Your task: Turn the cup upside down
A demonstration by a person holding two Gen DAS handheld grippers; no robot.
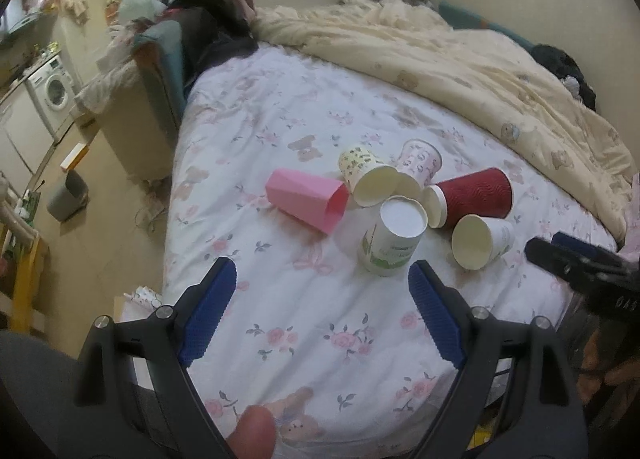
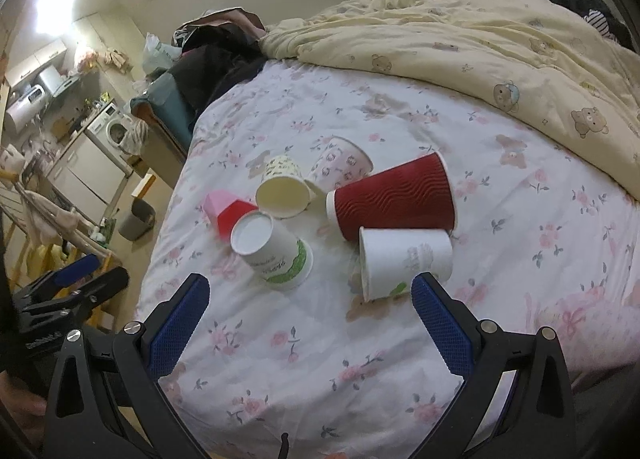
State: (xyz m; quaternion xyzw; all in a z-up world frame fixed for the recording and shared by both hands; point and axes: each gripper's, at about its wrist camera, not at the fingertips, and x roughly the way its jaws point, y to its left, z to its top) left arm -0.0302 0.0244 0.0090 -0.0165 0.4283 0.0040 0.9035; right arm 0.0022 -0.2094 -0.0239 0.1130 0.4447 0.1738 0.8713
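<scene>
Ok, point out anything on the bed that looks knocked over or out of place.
Five cups lie tipped on their sides on the bedsheet: pink cup, red ribbed cup, plain white cup and two patterned ones behind. Only the green-printed cup stands, upside down.

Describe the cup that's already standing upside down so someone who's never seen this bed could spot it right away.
On the floral bedsheet lies a cluster of six cups. At its near edge stands the white cup with green print, between the pink cup and the red ribbed cup. It alone stands base-up; the others lie on their sides.
</scene>
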